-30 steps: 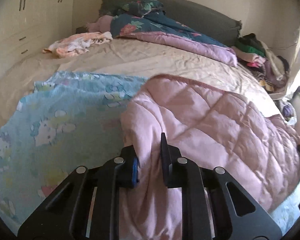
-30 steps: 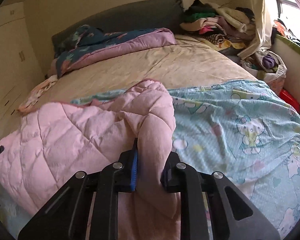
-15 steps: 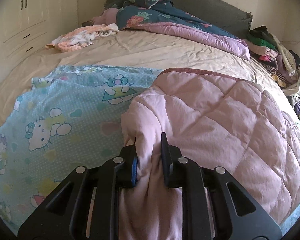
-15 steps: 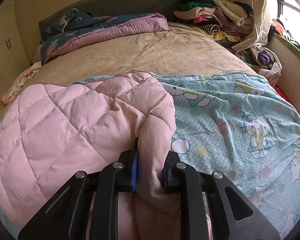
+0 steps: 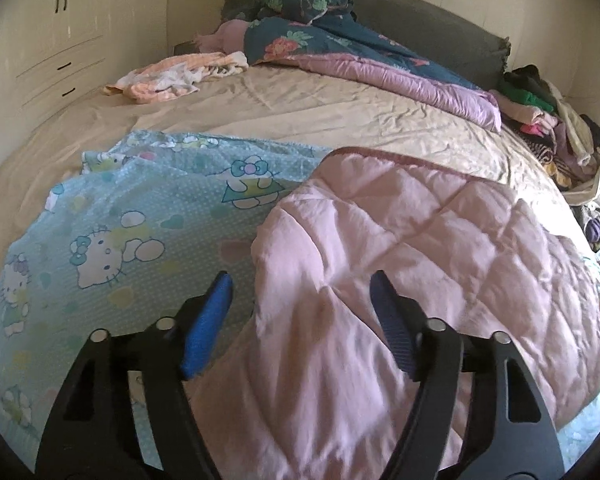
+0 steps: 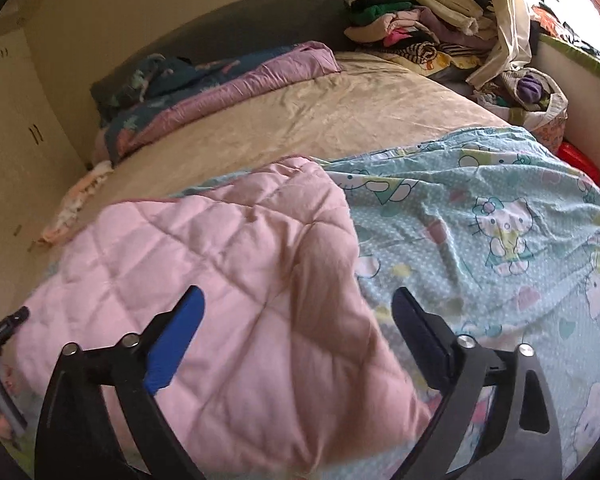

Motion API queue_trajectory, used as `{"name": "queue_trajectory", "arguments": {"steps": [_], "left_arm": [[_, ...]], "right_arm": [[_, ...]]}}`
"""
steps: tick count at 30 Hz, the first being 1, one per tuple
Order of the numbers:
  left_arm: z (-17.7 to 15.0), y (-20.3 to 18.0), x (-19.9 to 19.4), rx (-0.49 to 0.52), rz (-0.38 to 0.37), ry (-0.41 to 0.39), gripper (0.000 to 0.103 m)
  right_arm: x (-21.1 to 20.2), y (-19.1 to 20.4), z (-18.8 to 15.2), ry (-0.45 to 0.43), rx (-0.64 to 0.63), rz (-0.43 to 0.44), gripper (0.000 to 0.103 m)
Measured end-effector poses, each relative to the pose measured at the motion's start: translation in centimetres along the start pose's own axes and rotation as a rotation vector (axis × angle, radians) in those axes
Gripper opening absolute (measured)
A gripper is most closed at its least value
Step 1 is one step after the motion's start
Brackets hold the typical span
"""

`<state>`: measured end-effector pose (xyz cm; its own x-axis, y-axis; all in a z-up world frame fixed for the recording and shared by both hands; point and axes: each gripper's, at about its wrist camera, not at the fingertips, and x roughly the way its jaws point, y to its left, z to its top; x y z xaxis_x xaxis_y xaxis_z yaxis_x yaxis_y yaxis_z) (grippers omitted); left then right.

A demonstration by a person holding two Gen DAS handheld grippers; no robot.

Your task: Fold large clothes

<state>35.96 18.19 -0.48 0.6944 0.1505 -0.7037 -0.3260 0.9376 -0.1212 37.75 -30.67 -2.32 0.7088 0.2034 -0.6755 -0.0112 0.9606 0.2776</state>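
Both grippers, left and right, are opening their jaws, releasing the pink quilt mid-frame; this fold is laid.

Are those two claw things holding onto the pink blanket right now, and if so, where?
No, nothing is held. The left gripper and right gripper are both opening; the pink quilt lies loose between their jaws, pads clear of it.

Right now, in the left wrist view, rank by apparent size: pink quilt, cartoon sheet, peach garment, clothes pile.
1. Pink quilt, nearest the camera, which inflates it.
2. Cartoon sheet, partly covered by the quilt.
3 and 4. Peach garment and clothes pile look alike; not ranked.
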Motion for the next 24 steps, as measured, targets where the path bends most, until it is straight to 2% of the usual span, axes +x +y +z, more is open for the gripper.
{"name": "queue_trajectory", "arguments": {"steps": [2, 4, 9, 20, 24], "left_arm": [[-0.2, -0.1, -1.0, -0.001, -0.009, -0.009, 0.082], [-0.5, -0.1, -1.8, 0.003, -0.015, -0.017, 0.083], [-1.5, -0.1, -3.9, 0.007, -0.034, -0.025, 0.092], [-4.6, 0.5, -5.2, -0.011, -0.043, 0.026, 0.093], [-6.7, 2.1, -4.2, -0.129, -0.084, 0.1, 0.093]], "right_arm": [[-0.9, 0.1, -0.5, 0.007, 0.014, 0.023, 0.098], [-1.6, 0.1, -1.2, 0.014, 0.028, 0.035, 0.098], [-3.5, 0.2, -2.6, -0.001, 0.055, 0.062, 0.098], [-4.1, 0.0, -5.6, 0.05, 0.085, 0.044, 0.099], [-2.9, -0.7, -7.1, 0.104, 0.151, 0.039, 0.099]]}}
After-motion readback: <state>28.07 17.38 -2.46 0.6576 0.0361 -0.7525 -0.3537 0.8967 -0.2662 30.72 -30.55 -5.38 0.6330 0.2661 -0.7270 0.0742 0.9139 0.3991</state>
